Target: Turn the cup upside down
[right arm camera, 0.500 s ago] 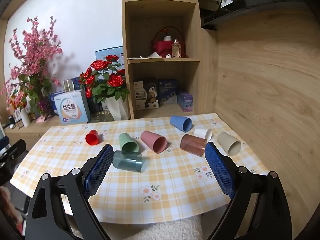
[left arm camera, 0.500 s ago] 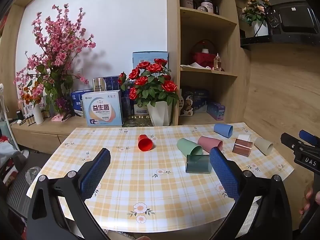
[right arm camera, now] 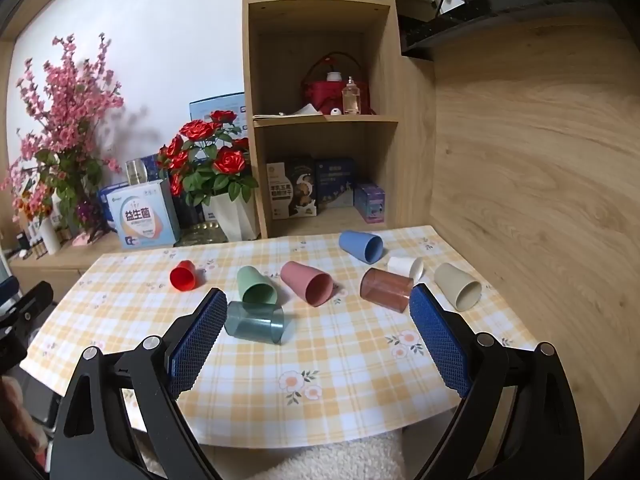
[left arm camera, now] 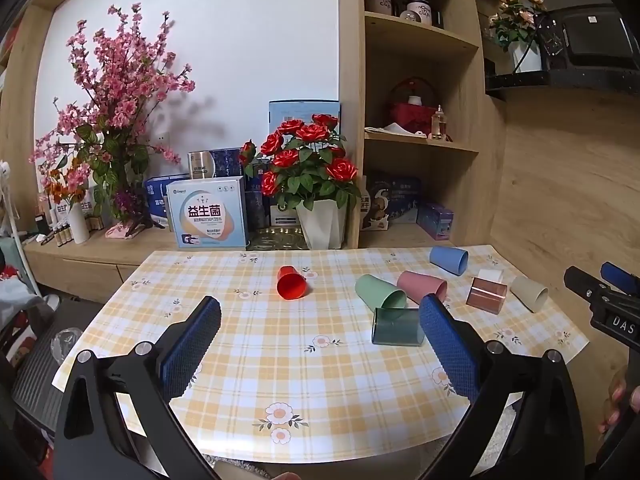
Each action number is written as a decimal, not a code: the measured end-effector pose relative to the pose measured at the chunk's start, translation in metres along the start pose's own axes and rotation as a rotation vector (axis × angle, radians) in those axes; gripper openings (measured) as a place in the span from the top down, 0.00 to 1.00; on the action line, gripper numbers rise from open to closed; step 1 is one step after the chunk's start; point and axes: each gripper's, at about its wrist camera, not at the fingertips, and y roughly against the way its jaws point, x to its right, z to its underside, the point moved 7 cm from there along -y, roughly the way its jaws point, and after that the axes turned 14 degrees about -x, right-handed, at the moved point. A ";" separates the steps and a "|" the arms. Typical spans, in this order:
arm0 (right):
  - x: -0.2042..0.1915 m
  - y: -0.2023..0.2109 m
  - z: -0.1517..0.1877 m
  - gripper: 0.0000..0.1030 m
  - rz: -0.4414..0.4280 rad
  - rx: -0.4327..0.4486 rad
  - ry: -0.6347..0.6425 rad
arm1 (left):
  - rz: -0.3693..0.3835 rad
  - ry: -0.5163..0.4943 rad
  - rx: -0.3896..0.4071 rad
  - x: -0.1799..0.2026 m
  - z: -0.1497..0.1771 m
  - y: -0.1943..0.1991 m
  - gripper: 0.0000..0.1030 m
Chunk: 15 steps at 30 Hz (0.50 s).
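Several cups lie on their sides on the checked tablecloth (left arm camera: 320, 380): a red cup (left arm camera: 291, 283) (right arm camera: 183, 276), a green cup (left arm camera: 379, 292) (right arm camera: 256, 285), a clear teal cup (left arm camera: 397, 326) (right arm camera: 254, 322), a pink cup (left arm camera: 422, 286) (right arm camera: 307, 282), a blue cup (left arm camera: 449, 260) (right arm camera: 361, 245), a clear brown cup (left arm camera: 486, 295) (right arm camera: 386, 289), a white cup (right arm camera: 405, 267) and a beige cup (left arm camera: 529, 293) (right arm camera: 458, 286). My left gripper (left arm camera: 319, 314) is open and empty above the table's near edge. My right gripper (right arm camera: 316, 306) is open and empty, short of the cups; it also shows at the right edge of the left wrist view (left arm camera: 604, 300).
A low wooden sideboard behind the table carries a white vase of red roses (left arm camera: 316, 184), boxes (left arm camera: 206, 216) and a pink blossom bouquet (left arm camera: 116, 120). A wooden shelf unit (right arm camera: 320, 120) and a wood-panelled wall (right arm camera: 540, 160) stand at the right.
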 end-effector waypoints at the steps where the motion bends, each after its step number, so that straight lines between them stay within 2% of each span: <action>1: 0.000 -0.001 0.003 0.13 0.001 0.000 0.000 | -0.004 -0.005 0.006 0.006 -0.001 0.000 0.06; 15: -0.003 -0.003 0.001 0.13 -0.001 -0.012 0.009 | -0.011 0.035 0.017 -0.005 -0.003 0.005 0.06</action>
